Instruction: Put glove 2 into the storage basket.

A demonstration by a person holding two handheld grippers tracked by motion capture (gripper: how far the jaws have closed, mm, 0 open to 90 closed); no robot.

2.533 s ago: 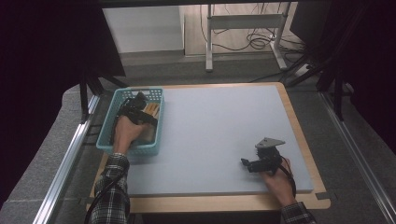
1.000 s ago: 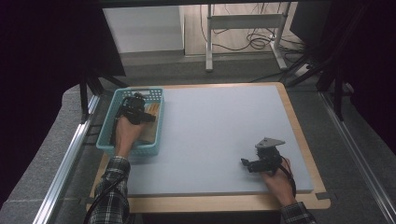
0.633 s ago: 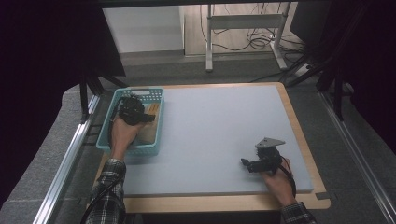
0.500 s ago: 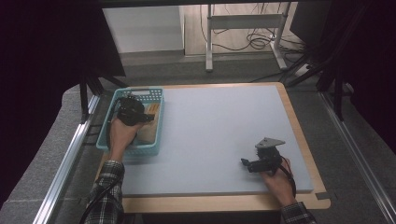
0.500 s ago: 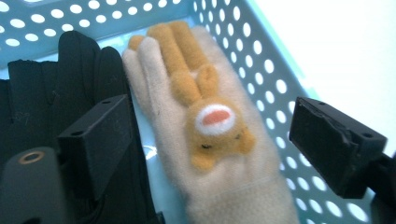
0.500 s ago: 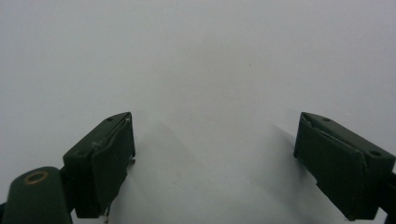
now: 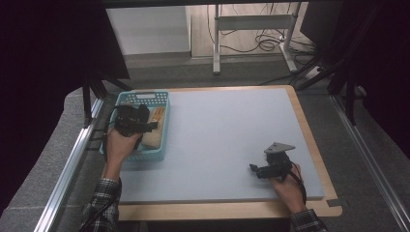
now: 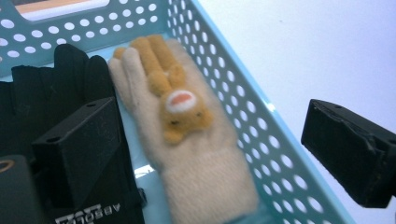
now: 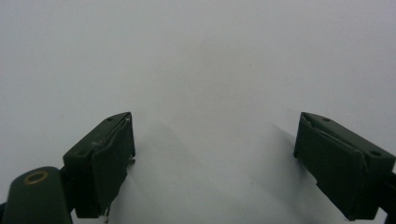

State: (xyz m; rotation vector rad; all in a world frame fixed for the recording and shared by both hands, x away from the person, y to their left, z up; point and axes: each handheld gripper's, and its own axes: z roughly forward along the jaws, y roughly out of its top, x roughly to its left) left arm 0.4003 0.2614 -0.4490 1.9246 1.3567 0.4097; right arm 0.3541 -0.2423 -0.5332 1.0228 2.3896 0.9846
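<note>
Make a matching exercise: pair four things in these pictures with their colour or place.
Things:
1. basket
2. glove with the bunny
3. black glove
4. right gripper

Descriptions:
a. cream, lying in the basket
b. dark, beside the cream glove
c. light blue, with holes
d. open above the bare mat

Pairs: 1-c, 2-a, 3-b, 4-d

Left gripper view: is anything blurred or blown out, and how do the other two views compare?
Left gripper view: cream glove soft near its cuff, table pale and washed out. Right gripper view: even light, soft shadows beside the right tool. High view: dark surround, blue basket sharp.
</note>
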